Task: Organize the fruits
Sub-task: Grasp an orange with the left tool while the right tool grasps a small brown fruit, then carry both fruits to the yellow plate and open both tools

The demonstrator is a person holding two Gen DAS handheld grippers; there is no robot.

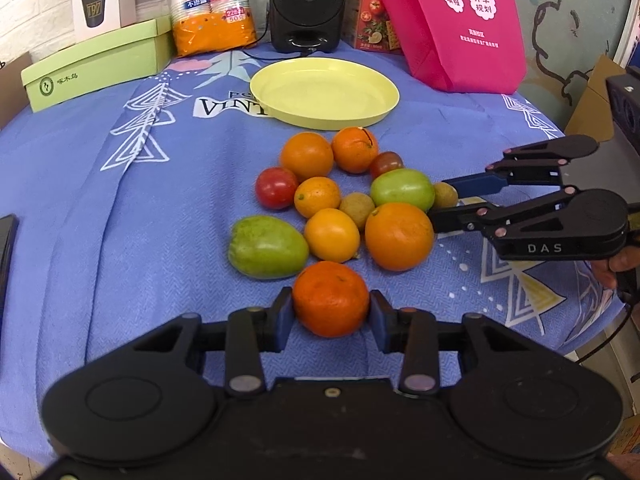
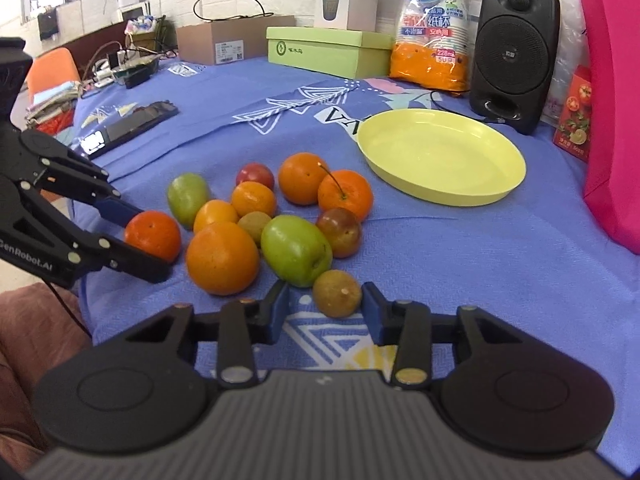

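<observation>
Several fruits lie in a cluster on the blue cloth: oranges, green fruits, red tomatoes, small brown longans. My left gripper [image 1: 331, 307] has both pads against a deep orange mandarin [image 1: 330, 299] at the cluster's near edge; the same mandarin shows in the right wrist view [image 2: 153, 235]. My right gripper [image 2: 325, 307] is open around a small brown longan [image 2: 337, 293], touching its right pad, with a gap at the left pad. That longan also shows in the left wrist view [image 1: 445, 195], next to a green fruit [image 1: 402, 188]. An empty yellow plate [image 1: 324, 94] sits behind the fruits.
Behind the plate stand a black speaker [image 1: 307, 2], a pink bag [image 1: 460, 20], an orange pack of paper cups [image 1: 212, 8] and a green box [image 1: 96, 62]. A black phone [image 2: 132, 126] lies on the cloth at the left. The table edge [image 1: 592, 320] curves at right.
</observation>
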